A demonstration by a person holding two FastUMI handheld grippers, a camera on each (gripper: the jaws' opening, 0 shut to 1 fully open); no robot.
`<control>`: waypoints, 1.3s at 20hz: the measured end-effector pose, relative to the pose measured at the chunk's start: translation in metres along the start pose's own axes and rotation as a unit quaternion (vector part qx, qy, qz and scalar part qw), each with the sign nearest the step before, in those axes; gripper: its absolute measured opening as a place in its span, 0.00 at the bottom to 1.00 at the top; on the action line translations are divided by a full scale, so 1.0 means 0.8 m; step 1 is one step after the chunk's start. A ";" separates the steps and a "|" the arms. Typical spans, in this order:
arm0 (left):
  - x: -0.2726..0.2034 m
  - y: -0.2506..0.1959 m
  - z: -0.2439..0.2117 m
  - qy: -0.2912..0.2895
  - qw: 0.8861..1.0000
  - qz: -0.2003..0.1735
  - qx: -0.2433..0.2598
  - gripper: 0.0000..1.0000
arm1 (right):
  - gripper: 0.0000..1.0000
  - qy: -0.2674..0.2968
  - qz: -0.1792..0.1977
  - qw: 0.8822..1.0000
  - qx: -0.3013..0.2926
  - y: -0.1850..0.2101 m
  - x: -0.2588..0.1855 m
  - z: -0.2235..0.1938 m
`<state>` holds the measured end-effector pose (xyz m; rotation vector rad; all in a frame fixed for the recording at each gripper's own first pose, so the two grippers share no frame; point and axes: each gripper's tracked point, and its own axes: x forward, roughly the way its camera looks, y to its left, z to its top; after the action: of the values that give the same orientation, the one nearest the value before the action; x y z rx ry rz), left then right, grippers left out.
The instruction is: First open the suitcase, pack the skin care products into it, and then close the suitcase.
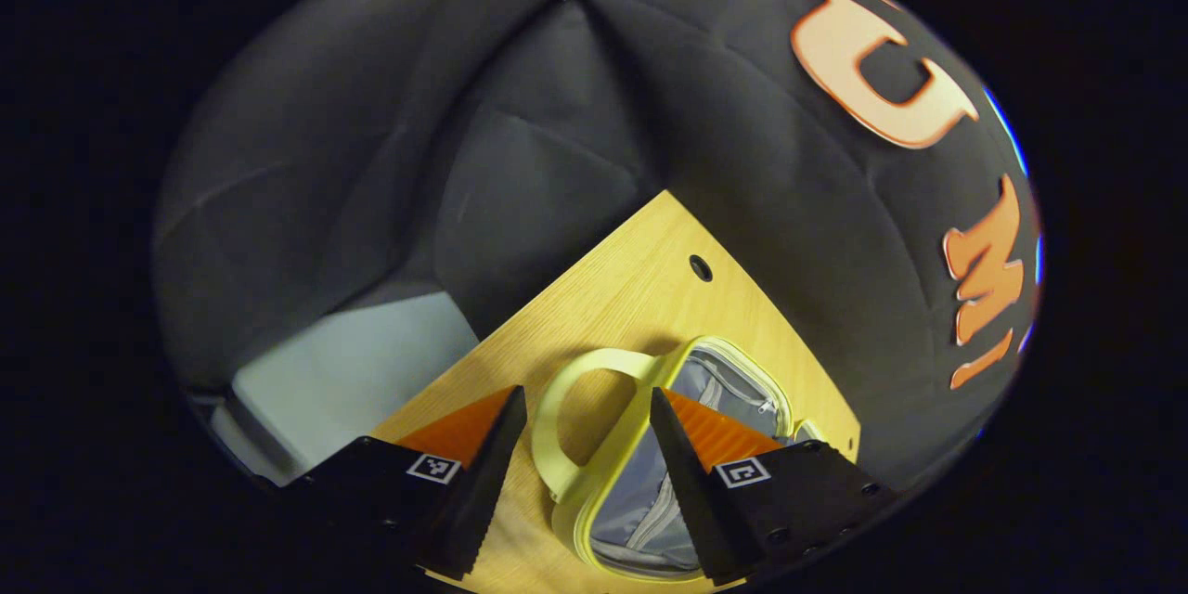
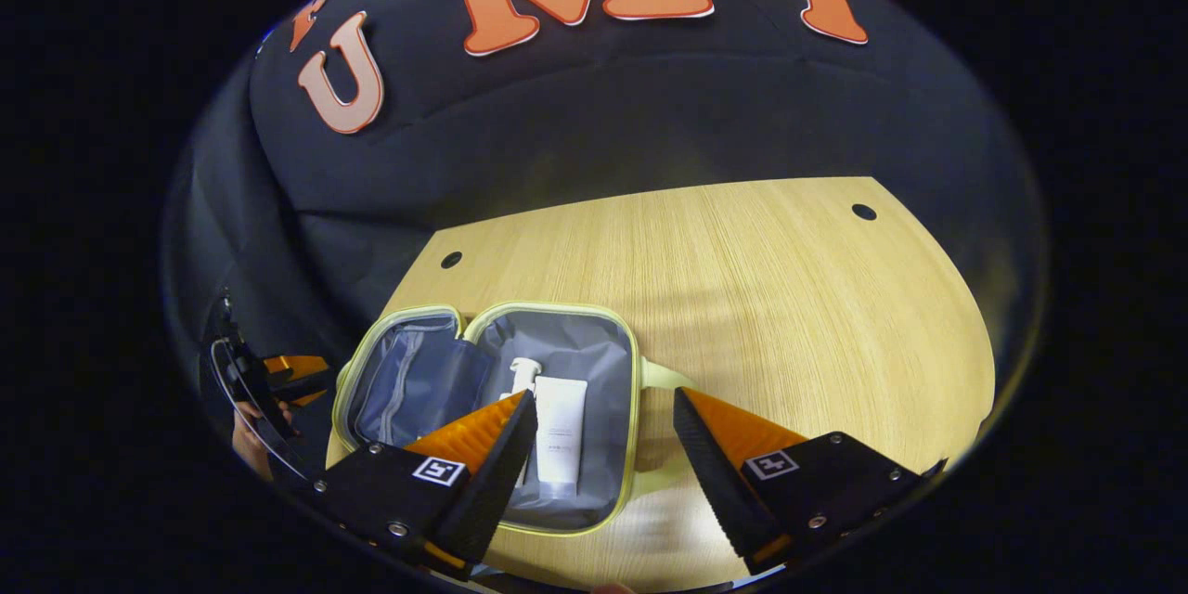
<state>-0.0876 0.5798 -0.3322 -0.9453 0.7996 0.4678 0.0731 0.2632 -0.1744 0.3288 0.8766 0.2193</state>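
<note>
The suitcase [image 2: 492,408] lies open on the counter [image 2: 742,297], a tube [image 2: 561,436] inside. Both claws are spread: right claw [image 2: 605,455] just above its handle side, left claw [image 1: 587,455] over its handle [image 1: 594,418]

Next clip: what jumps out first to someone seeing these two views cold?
The pale yellow-green suitcase lies open on the wooden table, its grey lining showing. A white tube and a small white bottle lie inside the half nearer the handle. In the left gripper view, the open left gripper hovers at that looped handle.
</note>
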 end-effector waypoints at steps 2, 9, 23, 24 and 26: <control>0.017 0.011 -0.017 0.031 0.999 -0.011 -0.041 0.89 | 0.95 -0.020 0.000 1.000 -0.008 -0.002 -0.014 0.016; 0.053 0.008 -0.055 0.120 0.984 -0.075 -0.109 0.44 | 0.96 -0.080 -0.010 0.995 -0.054 -0.008 -0.056 0.061; -0.084 -0.137 0.027 0.031 0.966 -0.255 0.008 0.12 | 0.96 -0.096 -0.038 0.992 -0.073 -0.043 -0.073 0.062; -0.097 -0.160 0.031 0.025 0.962 -0.272 0.010 0.12 | 0.96 -0.097 -0.034 0.992 -0.075 -0.041 -0.071 0.061; -0.125 -0.211 0.027 0.016 0.951 -0.308 0.022 0.13 | 0.96 -0.101 -0.027 0.991 -0.079 -0.041 -0.074 0.063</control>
<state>-0.0289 0.5084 -0.1575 -1.1015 0.5010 -0.1101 0.0776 0.2040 -0.1142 0.1759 0.6624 0.2001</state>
